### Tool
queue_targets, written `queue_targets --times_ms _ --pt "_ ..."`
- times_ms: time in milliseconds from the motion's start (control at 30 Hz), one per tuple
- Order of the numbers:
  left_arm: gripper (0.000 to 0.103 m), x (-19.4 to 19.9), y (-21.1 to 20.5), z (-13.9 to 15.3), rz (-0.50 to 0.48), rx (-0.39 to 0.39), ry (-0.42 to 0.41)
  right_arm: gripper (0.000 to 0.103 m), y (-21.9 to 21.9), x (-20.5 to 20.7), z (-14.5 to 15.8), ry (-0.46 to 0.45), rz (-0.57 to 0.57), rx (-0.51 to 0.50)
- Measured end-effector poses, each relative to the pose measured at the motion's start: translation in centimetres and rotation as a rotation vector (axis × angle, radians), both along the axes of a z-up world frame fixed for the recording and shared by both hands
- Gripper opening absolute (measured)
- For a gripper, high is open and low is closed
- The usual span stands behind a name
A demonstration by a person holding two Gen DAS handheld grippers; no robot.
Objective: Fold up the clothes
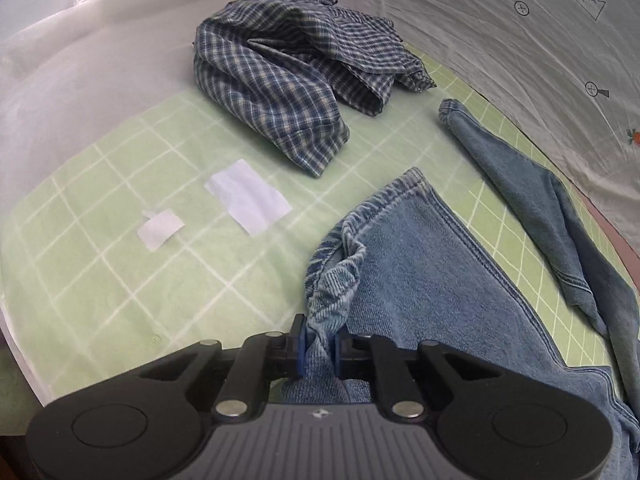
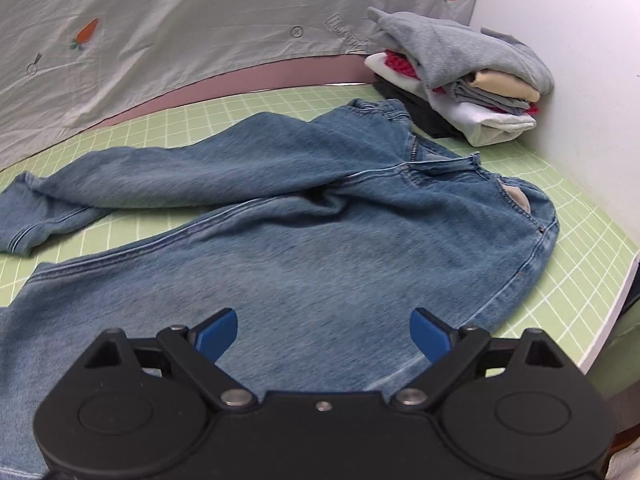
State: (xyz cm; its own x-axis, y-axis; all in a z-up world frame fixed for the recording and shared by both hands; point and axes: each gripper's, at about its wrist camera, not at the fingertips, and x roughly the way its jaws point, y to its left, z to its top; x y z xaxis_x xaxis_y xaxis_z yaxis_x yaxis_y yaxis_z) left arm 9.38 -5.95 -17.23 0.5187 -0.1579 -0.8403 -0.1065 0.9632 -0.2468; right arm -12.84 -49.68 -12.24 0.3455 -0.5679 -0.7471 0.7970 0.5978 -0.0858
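Note:
A pair of blue jeans [image 2: 320, 240] lies spread on the green grid mat [image 2: 580, 280], waistband at the right, legs running left. In the left wrist view my left gripper [image 1: 319, 344] is shut on the bunched hem of one jeans leg [image 1: 400, 264]; the other leg [image 1: 520, 184] lies apart to the right. My right gripper [image 2: 324, 332] hovers open just above the thigh area of the jeans, with nothing between its blue fingertips [image 2: 218, 330].
A crumpled blue plaid shirt [image 1: 288, 84] lies at the far side of the mat. Two white paper scraps [image 1: 248, 196] rest on the mat [image 1: 100, 240]. A stack of folded clothes [image 2: 460, 80] sits at the far right corner. Grey sheeting [image 2: 200, 20] hangs behind.

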Motion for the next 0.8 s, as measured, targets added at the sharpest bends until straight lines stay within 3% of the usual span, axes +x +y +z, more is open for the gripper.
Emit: queue_targets --times_ms 133,267,333,467,533,600,800 --pt "0.013 -1.7 1.1 1.2 0.025 0.004 -0.055 0.094 1.3 1.6 -0.4 0.021 0.055 0.002" --pt "0.014 -2.6 3.2 0.9 0.093 0.077 -0.024 0.094 1.7 2.6 -0.6 0.027 0.102 0.003" --pt "0.024 -2.9 3.5 1.1 0.105 0.087 -0.025 0.094 1.6 2.9 -0.9 0.024 0.112 0.017" --pt "0.035 -3.7 4.1 1.4 0.13 0.108 -0.027 0.094 1.2 3.0 -1.0 0.017 0.126 0.023" --pt "0.051 -3.7 3.6 2.0 0.126 0.135 -0.043 0.094 0.7 3.1 -1.0 0.011 0.125 0.026" --pt "0.058 -3.4 2.6 2.7 0.107 0.148 -0.066 0.094 0.0 3.3 -1.1 0.004 0.116 0.024" --pt "0.073 -1.3 -1.4 4.4 0.061 0.155 -0.13 0.094 -3.8 3.9 0.1 -0.028 0.095 -0.033"
